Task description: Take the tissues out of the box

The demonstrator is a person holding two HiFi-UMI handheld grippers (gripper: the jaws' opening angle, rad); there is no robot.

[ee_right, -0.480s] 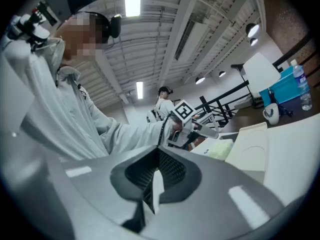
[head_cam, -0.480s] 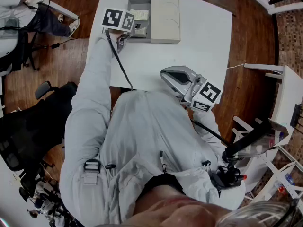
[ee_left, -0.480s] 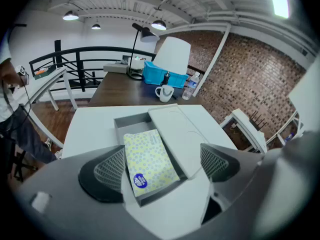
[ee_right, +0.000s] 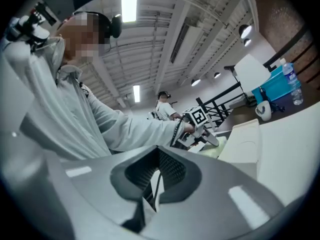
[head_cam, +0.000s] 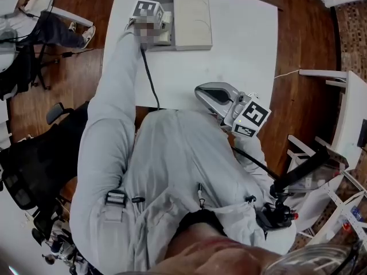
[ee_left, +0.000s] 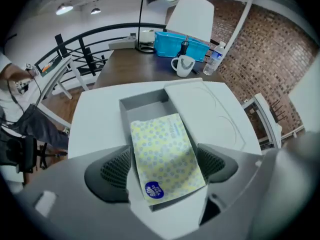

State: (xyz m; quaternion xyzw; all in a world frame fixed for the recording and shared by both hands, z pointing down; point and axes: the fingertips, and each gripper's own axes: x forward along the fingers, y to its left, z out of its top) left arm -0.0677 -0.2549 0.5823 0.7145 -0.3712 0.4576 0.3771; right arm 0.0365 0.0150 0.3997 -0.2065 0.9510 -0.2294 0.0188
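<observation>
A grey box [ee_left: 145,101] stands open at the far side of the white table [head_cam: 229,67], its pale lid [head_cam: 192,22] slid off to the right. Inside lies a yellow tissue pack [ee_left: 165,154] with blue dots. My left gripper [ee_left: 162,166] hangs over the box with its jaws wide, one on each side of the pack; I see no pressing. In the head view it [head_cam: 162,28] sits at the box's left end. My right gripper [head_cam: 202,91] is held near the person's body at the table's near edge, jaws shut [ee_right: 155,176] with nothing between them.
Behind the white table stands a dark table with a blue bin [ee_left: 180,46], a mug [ee_left: 183,64] and a water bottle [ee_left: 215,59]. A black chair [head_cam: 34,165] is on the left, a white shelf [head_cam: 344,113] on the right.
The left gripper has reached a little farther over the open end of the box. The right gripper has stayed where it was.
</observation>
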